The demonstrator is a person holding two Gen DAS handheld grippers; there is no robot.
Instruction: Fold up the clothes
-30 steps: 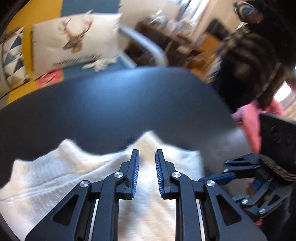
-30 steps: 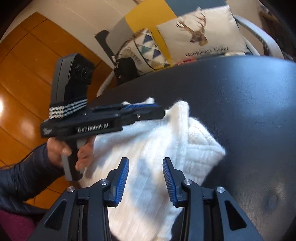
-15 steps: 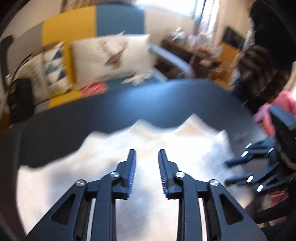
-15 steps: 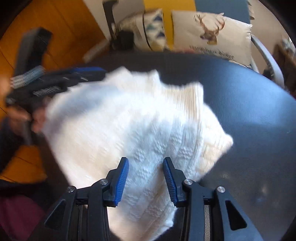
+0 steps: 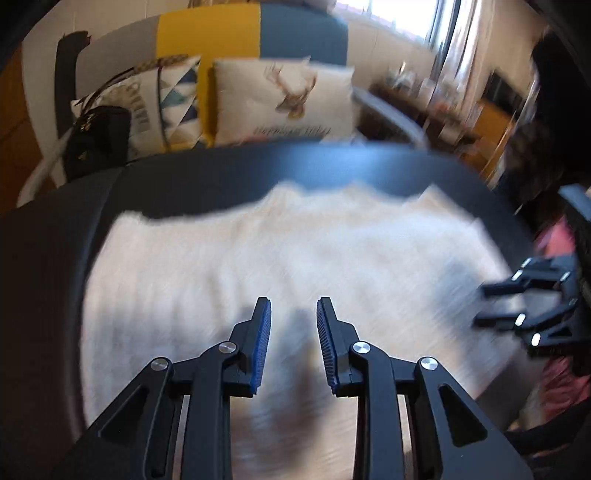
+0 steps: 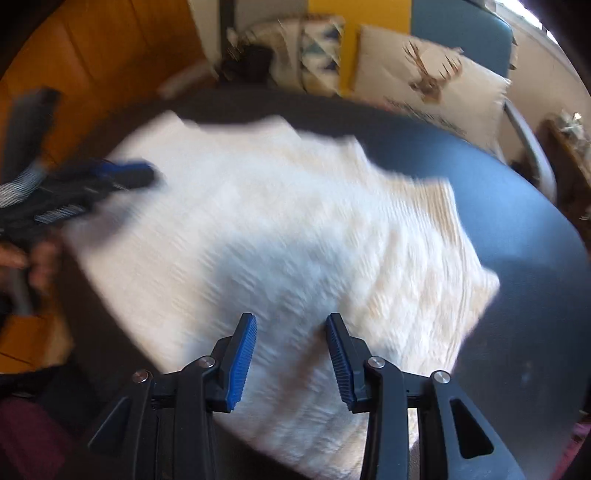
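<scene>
Looking along your left tongs (image 5: 293,332), you had the two blue-padded fingers (image 5: 260,343) parted a little way with nothing between them, poised above the white knitted garment (image 5: 280,258). That garment lay spread across the dark round table (image 5: 229,173), covering most of its near half, with its far edge wavy against the bare dark surface. The picture was smeared by motion, so the knit pattern could not be read. At the right edge your right tongs (image 5: 495,306) showed side-on at the garment's right border, their fingers apart. Beyond the table stood a sofa with a yellow and blue back (image 5: 251,33), a deer-print cushion (image 5: 284,99), a cushion with triangles (image 5: 173,99) and a black bag (image 5: 98,140) at its left end.

From the right wrist, your right tongs (image 6: 291,354) were open somewhat wider than the left pair, empty, and held over the near part of the white garment (image 6: 295,229). The garment lay flat on the table (image 6: 517,221), reaching from the left rim across the middle, with a thicker folded-looking edge toward the right; bare table showed to the right and beyond it. At the left, your left tongs (image 6: 147,173) pointed in over the garment's left edge, and your hand (image 6: 33,258) gripped the handle below them; blur made it impossible to tell from this side whether they touched the cloth. The deer cushion (image 6: 432,77) and the orange wooden floor (image 6: 92,62) showed behind.
</scene>
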